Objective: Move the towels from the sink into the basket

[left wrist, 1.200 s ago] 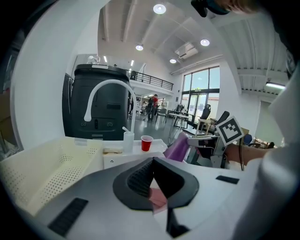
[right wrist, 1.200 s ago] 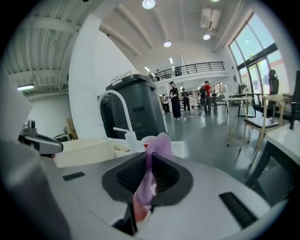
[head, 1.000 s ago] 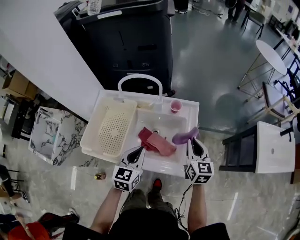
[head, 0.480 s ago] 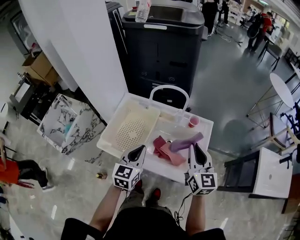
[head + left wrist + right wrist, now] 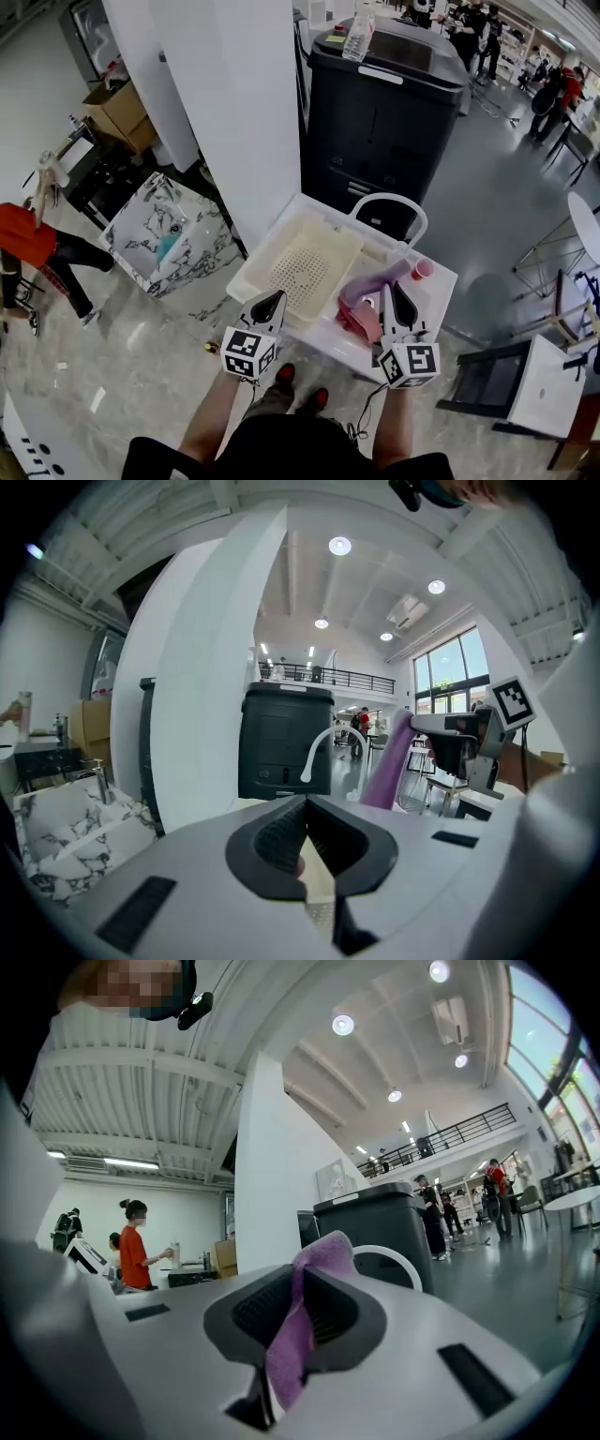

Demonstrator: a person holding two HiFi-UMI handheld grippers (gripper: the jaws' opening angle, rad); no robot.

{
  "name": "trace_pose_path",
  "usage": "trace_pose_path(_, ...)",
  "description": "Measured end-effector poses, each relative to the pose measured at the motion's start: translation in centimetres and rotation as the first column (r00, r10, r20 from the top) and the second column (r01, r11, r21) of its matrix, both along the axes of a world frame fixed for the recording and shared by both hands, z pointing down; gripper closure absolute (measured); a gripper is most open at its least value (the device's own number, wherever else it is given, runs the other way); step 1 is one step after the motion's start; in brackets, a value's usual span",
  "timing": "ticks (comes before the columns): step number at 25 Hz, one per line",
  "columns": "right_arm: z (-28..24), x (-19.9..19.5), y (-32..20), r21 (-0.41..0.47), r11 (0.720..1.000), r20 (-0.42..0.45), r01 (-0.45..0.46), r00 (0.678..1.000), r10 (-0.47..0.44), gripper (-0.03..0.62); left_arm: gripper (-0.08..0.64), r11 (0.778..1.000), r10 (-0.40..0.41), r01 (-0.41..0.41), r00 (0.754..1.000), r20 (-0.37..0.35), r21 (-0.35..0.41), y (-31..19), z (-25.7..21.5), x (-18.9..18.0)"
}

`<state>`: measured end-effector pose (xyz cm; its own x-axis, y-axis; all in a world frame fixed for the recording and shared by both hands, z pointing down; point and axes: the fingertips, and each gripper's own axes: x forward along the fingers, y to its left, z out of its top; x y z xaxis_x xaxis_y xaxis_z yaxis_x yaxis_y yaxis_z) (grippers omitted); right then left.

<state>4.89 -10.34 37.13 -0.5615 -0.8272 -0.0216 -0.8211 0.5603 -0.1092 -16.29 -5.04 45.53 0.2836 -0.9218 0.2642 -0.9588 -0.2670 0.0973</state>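
At a white sink [image 5: 441,286] in an open workshop hall, I am holding a purple towel [image 5: 361,281] up in the right gripper [image 5: 389,289]. Its jaws are closed nearly together on a fold of the cloth, which is bunching out above the pads and trailing below them in the right gripper view [image 5: 298,1283]. The towel is hanging over the sink, just beside the right wall of the cream basket [image 5: 298,267]. Its lower end is drooping toward a red towel [image 5: 359,321] lying in the basin, and I cannot tell whether the two are touching. The left gripper [image 5: 278,296] is hovering at the basket's near edge with its jaws pressed tip to tip and nothing between them. As I judge it, the step in hand is the carry to the basket. To do it well, I should be lifting the cloth high enough for the tail to clear the basket wall, so it does not drag the red towel along. I should be moving it leftward, away from the arched faucet [image 5: 389,202]. The jaws should part only once most of the towel is over the perforated floor. The left gripper should meanwhile be staying out of that path.
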Motion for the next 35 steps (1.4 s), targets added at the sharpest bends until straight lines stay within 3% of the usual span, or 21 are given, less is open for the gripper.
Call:
trace_pose_path(9, -0.9, -9.6, -1.9, 0.023, 0.989, -0.016, 0.148, 0.989, -0.148, 0.535, 0.555, 0.994, -0.112, 0.112, 0.994, -0.005, 0.006, 1.2, 0.0, -7.3)
trace_pose_path(18, 5.7, -18.1, -3.9, -0.115, 0.955, -0.079, 0.272, 0.956, -0.282, 0.535, 0.555, 0.982, -0.185, 0.185, 0.983, -0.017, -0.025, 2.0, 1.6, -12.4)
trace_pose_path(35, 16.9, -24.8, -5.9, -0.359, 0.883, -0.247, 0.301, 0.882, -0.401, 0.534, 0.555, 0.973, -0.207, 0.199, 0.976, -0.064, -0.114, 0.0, 6.3, -16.1)
